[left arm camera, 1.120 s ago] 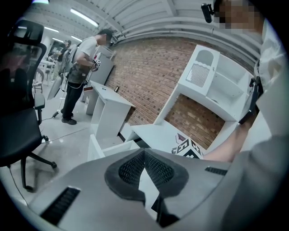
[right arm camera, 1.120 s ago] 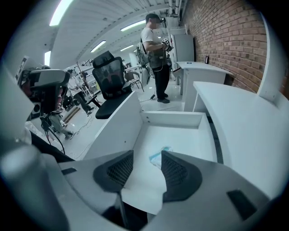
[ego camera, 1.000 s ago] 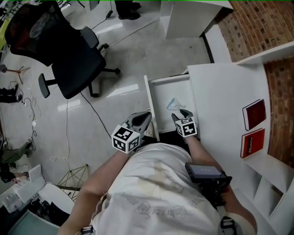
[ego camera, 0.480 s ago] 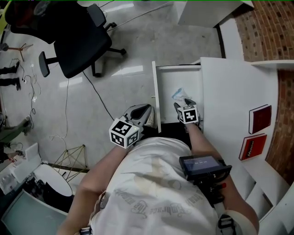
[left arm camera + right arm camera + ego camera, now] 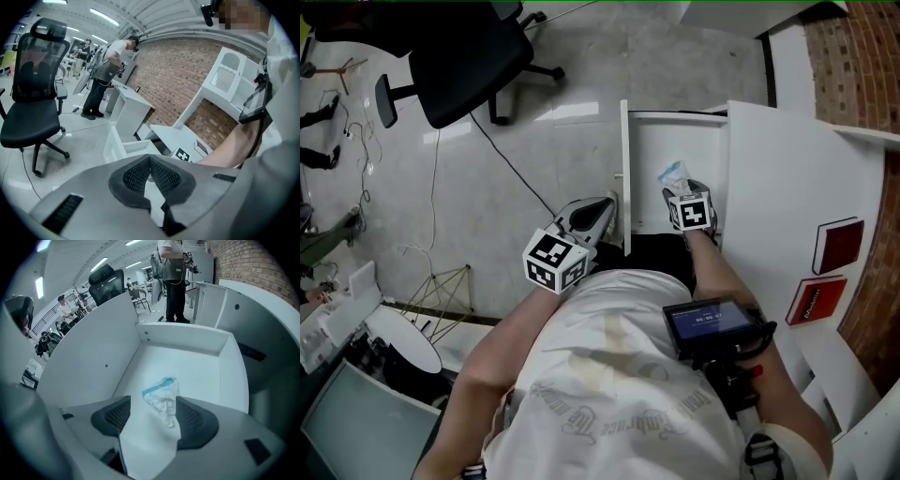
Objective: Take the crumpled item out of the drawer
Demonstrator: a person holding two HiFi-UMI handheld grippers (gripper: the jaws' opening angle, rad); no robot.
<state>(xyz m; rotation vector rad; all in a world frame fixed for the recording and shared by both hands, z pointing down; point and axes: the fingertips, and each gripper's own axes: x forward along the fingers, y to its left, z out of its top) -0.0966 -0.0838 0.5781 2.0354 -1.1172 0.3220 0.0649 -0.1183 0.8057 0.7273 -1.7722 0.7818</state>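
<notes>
Two jaws of my right gripper (image 5: 152,420) stand wide apart, having just been opening, and nothing is clamped yet. The crumpled item (image 5: 161,397), a pale wad of wrapper with a blue strip along one edge, lies between them at centre frame in the right gripper view, nearer the right-hand pad than the left. It rests on the floor of the open white drawer (image 5: 105,355), apparently alone there, well apart from the far wall.

As I judge it, I am on the final approach before the pinch. I want to go straight down until both pads straddle the bulk of the wad. A nudge to the right would centre it, so that the closing jaws do not push it sideways. Such a light, springy wrapper probably skids or flattens, so I should close slowly on the thick middle, not the blue edge, then lift vertically, clear of the drawer's side walls.

My left gripper (image 5: 591,217) is closed on nothing, outside the drawer at lower centre of the head view. It can wait there.
</notes>
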